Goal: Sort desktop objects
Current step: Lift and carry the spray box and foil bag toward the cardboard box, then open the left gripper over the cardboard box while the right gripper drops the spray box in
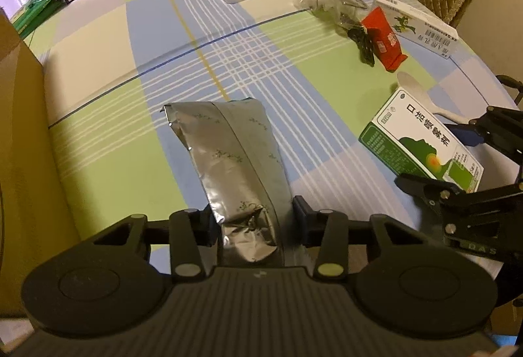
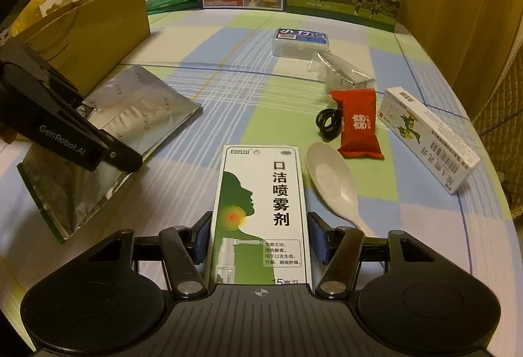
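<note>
Evidently both tools are loaded. The left tongs [image 1: 253,219] are clenched on the near end of a silver foil pouch [image 1: 228,148], which stretches away toward twelve o'clock over the table [image 1: 98,76]. The pouch looks light, crinkly and slippery, so a hold low on its creased end seems wise. The right tongs [image 2: 258,237] grasp a green-and-white spray carton [image 2: 261,193] by its long sides; it looks stiff and light, though thin card could dent. At two o'clock of it lie a white spoon [image 2: 330,180] and a red sachet [image 2: 358,125]. A checked cloth covers the table; a brown cardboard box [image 2: 98,27] stands at ten o'clock, curtains behind.
</note>
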`<state>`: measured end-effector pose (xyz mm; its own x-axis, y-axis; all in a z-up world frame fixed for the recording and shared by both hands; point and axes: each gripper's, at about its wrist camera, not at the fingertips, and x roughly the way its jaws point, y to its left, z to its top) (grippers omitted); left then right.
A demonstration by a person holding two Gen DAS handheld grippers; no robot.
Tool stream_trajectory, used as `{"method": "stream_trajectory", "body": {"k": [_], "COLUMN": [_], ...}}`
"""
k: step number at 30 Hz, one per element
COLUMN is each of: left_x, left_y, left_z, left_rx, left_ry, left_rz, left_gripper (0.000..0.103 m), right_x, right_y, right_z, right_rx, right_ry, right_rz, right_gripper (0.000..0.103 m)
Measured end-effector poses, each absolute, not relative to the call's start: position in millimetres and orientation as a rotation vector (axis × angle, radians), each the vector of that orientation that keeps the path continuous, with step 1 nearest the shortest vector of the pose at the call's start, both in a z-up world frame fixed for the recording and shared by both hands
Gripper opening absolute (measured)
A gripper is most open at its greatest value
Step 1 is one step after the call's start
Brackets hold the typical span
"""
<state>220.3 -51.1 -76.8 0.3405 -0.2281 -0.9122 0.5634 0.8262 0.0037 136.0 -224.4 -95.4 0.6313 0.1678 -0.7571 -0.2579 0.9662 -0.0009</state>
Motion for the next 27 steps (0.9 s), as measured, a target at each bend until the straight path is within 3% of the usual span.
{"method": "stream_trajectory", "body": {"k": [15,27], "left_x": [195,188], "left_y": [-36,10], "left_z": [-48,39], "left_rx": [0.273,0.272], "left_ry": [1.054,0.915], "left_rz": [-0.515,-0.453], "left_gripper": [0.037,0.037], "right_x": [133,143], "right_y": [-224,-178], "right_z": [-78,-7], "right_rx": [-0.053,0.05], "right_ry": [0.782,0.679], "right_rz": [0.22,0.324], "right_gripper": [0.053,0.053]}}
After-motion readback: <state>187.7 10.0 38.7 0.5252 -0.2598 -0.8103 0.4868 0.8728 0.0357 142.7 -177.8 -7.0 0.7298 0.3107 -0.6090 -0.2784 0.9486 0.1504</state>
